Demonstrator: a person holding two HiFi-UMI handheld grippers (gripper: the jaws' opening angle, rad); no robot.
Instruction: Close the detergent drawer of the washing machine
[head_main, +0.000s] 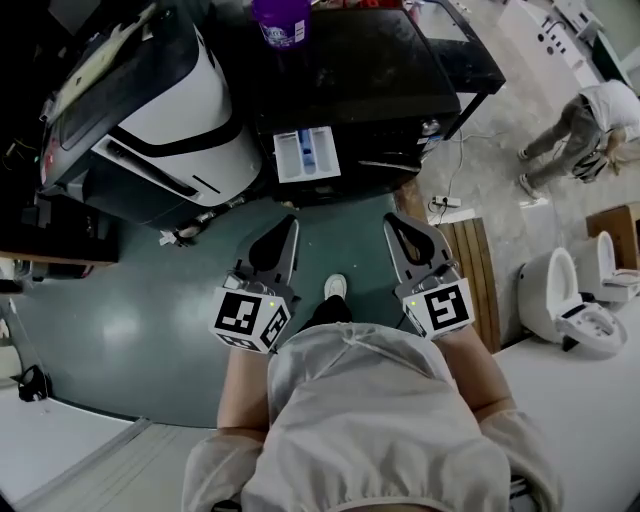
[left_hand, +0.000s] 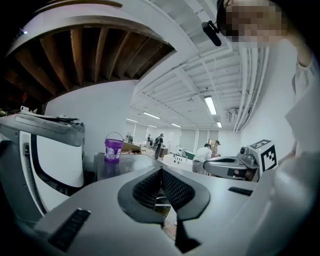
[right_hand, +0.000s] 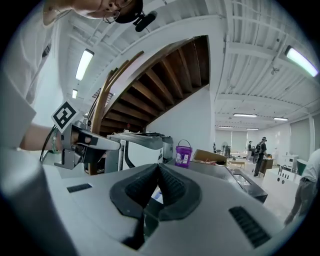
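Note:
The black washing machine (head_main: 370, 70) stands ahead of me in the head view. Its detergent drawer (head_main: 307, 155) is pulled out at the front, showing white and blue compartments. My left gripper (head_main: 292, 224) hangs below the drawer, a short way back from it, jaws shut and holding nothing. To the drawer's lower right is my right gripper (head_main: 393, 219), also shut and empty. The closed jaws meet in the left gripper view (left_hand: 161, 170) and in the right gripper view (right_hand: 159, 165). Neither gripper touches the drawer.
A purple bucket (head_main: 281, 22) sits on top of the washing machine. A white and black machine (head_main: 170, 100) stands to the left. At the right are a power strip (head_main: 445, 203), a wooden board (head_main: 470, 265), toilets (head_main: 570, 300) and a bending person (head_main: 590, 120).

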